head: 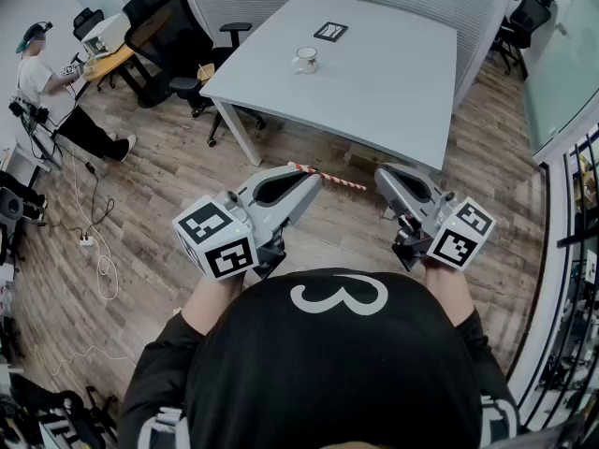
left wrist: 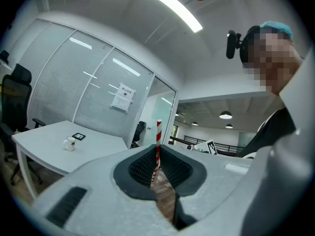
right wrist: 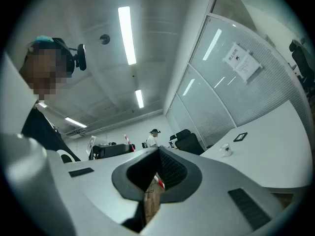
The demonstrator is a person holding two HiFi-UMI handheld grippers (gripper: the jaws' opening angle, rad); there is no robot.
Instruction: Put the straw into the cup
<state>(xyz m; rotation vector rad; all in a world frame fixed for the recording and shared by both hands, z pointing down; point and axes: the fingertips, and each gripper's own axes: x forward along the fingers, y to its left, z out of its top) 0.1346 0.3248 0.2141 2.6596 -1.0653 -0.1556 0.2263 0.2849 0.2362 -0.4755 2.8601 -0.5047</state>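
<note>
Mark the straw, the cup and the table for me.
straw [head: 344,183], head view, mid striped shaft.
cup [head: 305,60], head view, its white side.
table [head: 393,73], head view, bare top right of the cup.

We wear a black top [head: 328,382] with a white looping mark and white print on the sleeves [head: 161,427]. Our left gripper [head: 312,180] and right gripper [head: 386,176] have grey shells, black ribbed pads [left wrist: 140,167] and cubes [head: 217,237] with black-and-white square markers.
</note>
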